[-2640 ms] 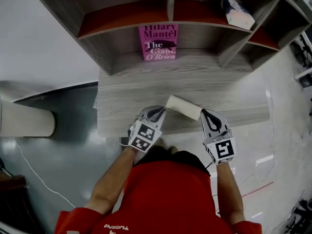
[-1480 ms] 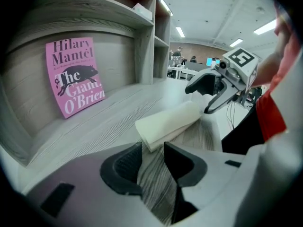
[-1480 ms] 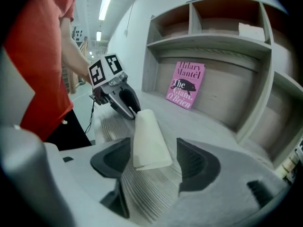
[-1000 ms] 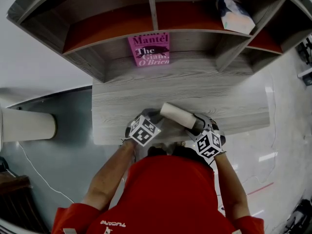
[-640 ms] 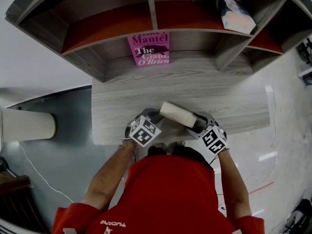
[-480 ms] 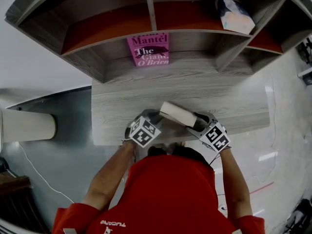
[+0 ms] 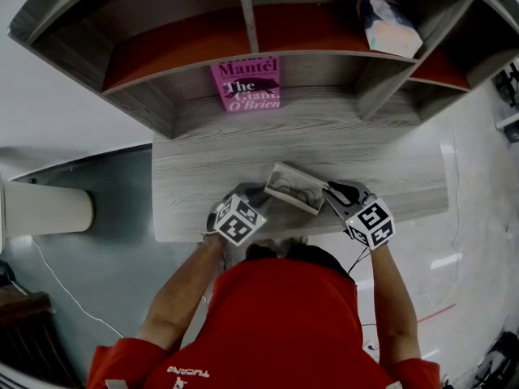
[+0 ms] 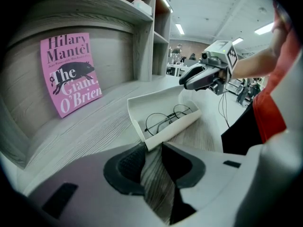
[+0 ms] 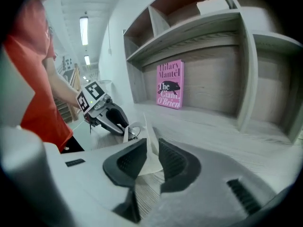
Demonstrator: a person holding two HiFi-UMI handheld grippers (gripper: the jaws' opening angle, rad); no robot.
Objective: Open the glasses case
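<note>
A white glasses case [image 7: 312, 186] lies open on the grey wooden desk [image 7: 203, 164], with thin wire glasses [image 7: 290, 191] inside. My left gripper [image 7: 261, 194] grips the case's near left end; in the left gripper view that corner [image 8: 150, 142] sits between its fingers and the glasses [image 8: 166, 120] show in the tray. My right gripper [image 7: 334, 191] is at the case's right end. Its jaws are closing on the thin white lid flap [image 9: 147, 141], which stands upright between the pads. In the left gripper view the right gripper [image 8: 183, 82] hovers over the case's far end.
A pink book [image 7: 249, 83] leans against the back of the shelf unit [image 7: 243, 14]. A pale packet [image 7: 389, 21] lies in an upper right compartment. The desk's front edge [image 7: 243, 232] runs just under my grippers. A cream cylinder [image 7: 45, 209] stands at the left.
The case was closed a second ago; now its lid is swung open and the glasses show. My right gripper moved right and up and rolled. The left gripper stayed put.
</note>
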